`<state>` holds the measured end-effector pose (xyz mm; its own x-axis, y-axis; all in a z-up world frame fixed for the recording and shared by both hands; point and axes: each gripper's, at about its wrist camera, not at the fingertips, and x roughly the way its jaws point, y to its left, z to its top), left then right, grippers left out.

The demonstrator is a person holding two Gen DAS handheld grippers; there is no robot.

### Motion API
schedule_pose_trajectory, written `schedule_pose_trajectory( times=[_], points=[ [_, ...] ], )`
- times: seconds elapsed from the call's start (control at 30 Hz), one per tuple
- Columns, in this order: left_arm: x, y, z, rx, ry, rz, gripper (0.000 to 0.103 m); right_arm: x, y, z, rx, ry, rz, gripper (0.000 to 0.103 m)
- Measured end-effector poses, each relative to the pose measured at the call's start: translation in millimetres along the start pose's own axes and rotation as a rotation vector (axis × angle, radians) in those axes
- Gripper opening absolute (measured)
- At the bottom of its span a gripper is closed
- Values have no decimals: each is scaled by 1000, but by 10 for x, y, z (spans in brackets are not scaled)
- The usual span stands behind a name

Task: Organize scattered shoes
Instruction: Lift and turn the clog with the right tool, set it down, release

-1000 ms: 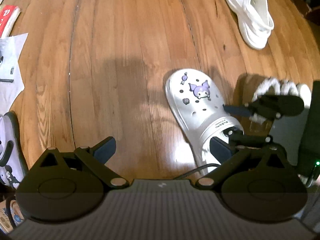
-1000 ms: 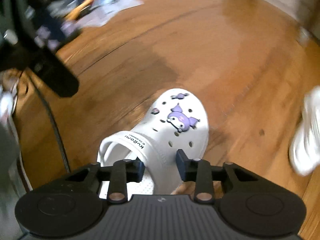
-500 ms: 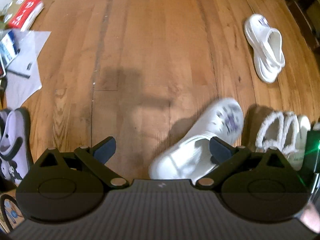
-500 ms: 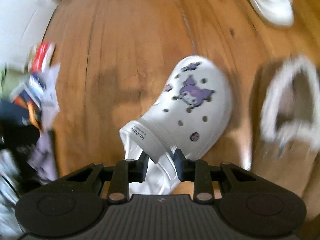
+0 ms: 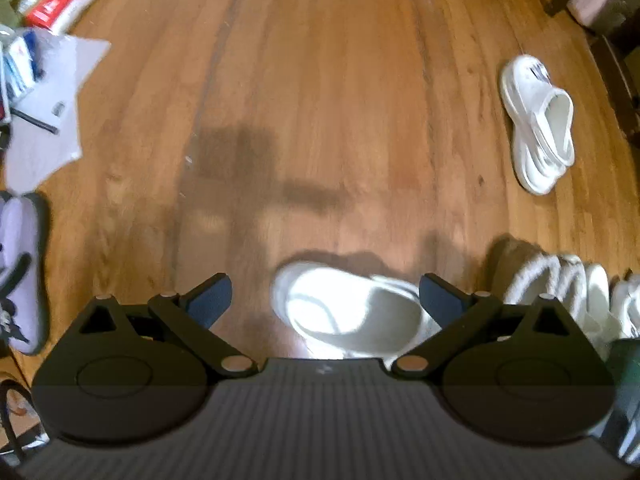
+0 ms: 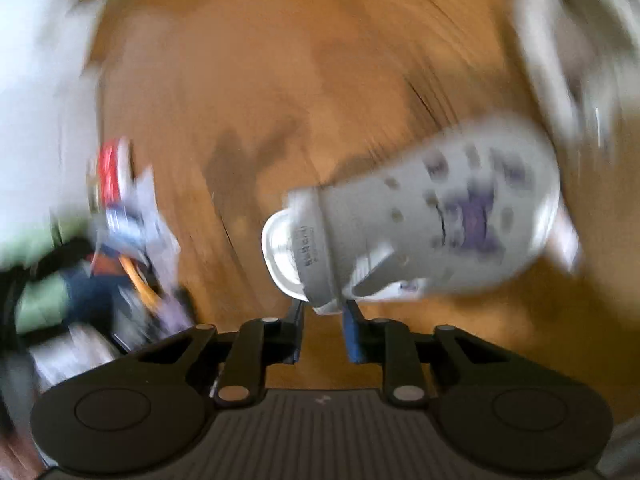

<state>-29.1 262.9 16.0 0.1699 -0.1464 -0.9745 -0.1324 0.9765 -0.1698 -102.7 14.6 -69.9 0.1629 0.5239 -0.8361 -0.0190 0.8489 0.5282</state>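
Right gripper (image 6: 322, 316): fingers opening, white clog (image 6: 420, 220) heel strap sits between the pads at the tips; contact unclear, frame badly blurred. The clog lies sideways low over the floor (image 6: 280, 80), toe to the right of the view. Left gripper (image 5: 324, 300): fingers spread wide, grasping nothing, pointing steeply down; same clog (image 5: 352, 312) shows between them, below. Fuzzy slippers (image 5: 560, 280) just right of it. White sandal (image 5: 536, 124) well apart, further out. Lilac clog (image 5: 20, 264) at left edge.
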Motion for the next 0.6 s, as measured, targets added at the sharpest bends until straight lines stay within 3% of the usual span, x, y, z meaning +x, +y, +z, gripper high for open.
schedule_pose_trajectory(
  times=[0.07, 0.13, 0.2, 0.27, 0.33, 0.5, 0.6],
  points=[
    [124, 7, -32, -41, 64, -63, 102, -163, 206, -36, -329, -59, -89, 75],
    [247, 23, -63, -89, 128, -127, 102, -259, 346, -54, -587, -100, -153, 76],
    [418, 84, -106, -193, 210, -237, 102, -158, 259, -114, -815, -54, -194, 76],
    [612, 136, -175, -303, 292, -353, 102, -7, 188, -74, -855, -2, -190, 76],
    [781, 159, -252, -380, 357, -404, 102, 159, 96, -11, -858, 46, -170, 76],
    [876, 91, -308, -390, 375, -331, 102, 439, 8, 36, -875, 70, -166, 77],
    [851, 38, -295, -375, 364, -318, 102, 517, 10, -75, -983, 57, -197, 84]
  ],
)
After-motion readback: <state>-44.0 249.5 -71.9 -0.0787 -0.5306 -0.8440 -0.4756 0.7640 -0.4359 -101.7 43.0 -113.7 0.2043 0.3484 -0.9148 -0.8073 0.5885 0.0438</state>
